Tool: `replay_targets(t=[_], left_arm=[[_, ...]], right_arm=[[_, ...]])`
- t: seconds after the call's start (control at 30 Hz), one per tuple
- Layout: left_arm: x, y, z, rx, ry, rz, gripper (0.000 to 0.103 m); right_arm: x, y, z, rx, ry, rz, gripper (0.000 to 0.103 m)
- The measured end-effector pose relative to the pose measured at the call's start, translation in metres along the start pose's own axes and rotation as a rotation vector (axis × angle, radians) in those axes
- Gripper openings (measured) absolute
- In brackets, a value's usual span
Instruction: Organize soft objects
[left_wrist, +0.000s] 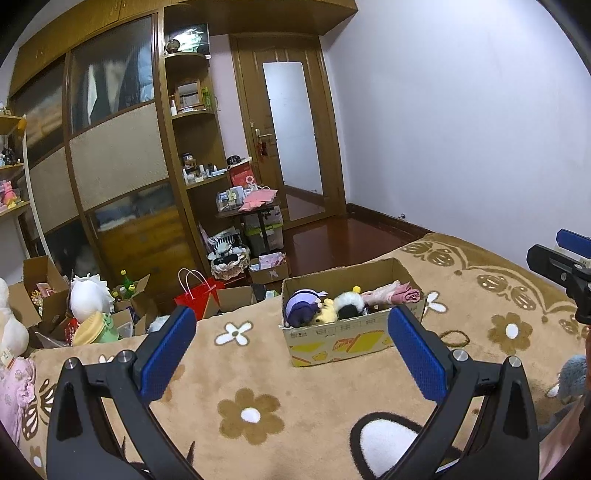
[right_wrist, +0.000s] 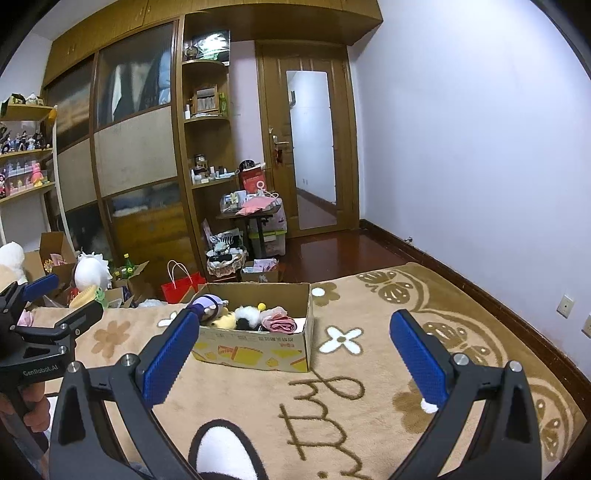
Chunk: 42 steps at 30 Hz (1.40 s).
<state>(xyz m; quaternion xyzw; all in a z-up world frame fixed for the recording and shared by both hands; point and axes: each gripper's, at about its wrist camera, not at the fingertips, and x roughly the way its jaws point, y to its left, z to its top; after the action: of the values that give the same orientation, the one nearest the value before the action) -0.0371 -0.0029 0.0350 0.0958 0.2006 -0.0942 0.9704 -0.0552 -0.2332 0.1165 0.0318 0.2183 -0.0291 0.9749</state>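
A cardboard box (left_wrist: 338, 341) stands on the brown flowered bed blanket (left_wrist: 258, 369). It holds a purple plush (left_wrist: 301, 308), a yellow plush (left_wrist: 327, 314), a black-and-white plush (left_wrist: 349, 304) and a pink cloth (left_wrist: 397, 293). The box also shows in the right wrist view (right_wrist: 258, 350). My left gripper (left_wrist: 291, 328) is open and empty, hovering in front of the box. My right gripper (right_wrist: 295, 332) is open and empty, just right of the box. A grey-blue plush (left_wrist: 570, 376) lies on the blanket at the far right of the left wrist view.
A pink cloth (left_wrist: 14, 391) lies at the blanket's left edge. Beyond the bed, the floor holds open cartons, a white plush (left_wrist: 88, 299), a red bag (left_wrist: 197, 291) and a cluttered side table (left_wrist: 251, 210). A wardrobe and door stand behind.
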Motion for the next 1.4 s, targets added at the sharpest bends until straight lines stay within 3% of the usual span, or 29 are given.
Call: replay_targets(t=[1.03, 1.4], left_arm=[[0.002, 0.004, 0.002, -0.028, 0.009, -0.002, 0.103], [0.0, -0.006, 0.0, 0.012, 0.007, -0.015, 0.103]], right_arm=[[-0.001, -0.005, -0.007, -0.012, -0.01, -0.019, 0.103], [-0.002, -0.005, -0.006, -0.017, -0.008, -0.021, 0.103]])
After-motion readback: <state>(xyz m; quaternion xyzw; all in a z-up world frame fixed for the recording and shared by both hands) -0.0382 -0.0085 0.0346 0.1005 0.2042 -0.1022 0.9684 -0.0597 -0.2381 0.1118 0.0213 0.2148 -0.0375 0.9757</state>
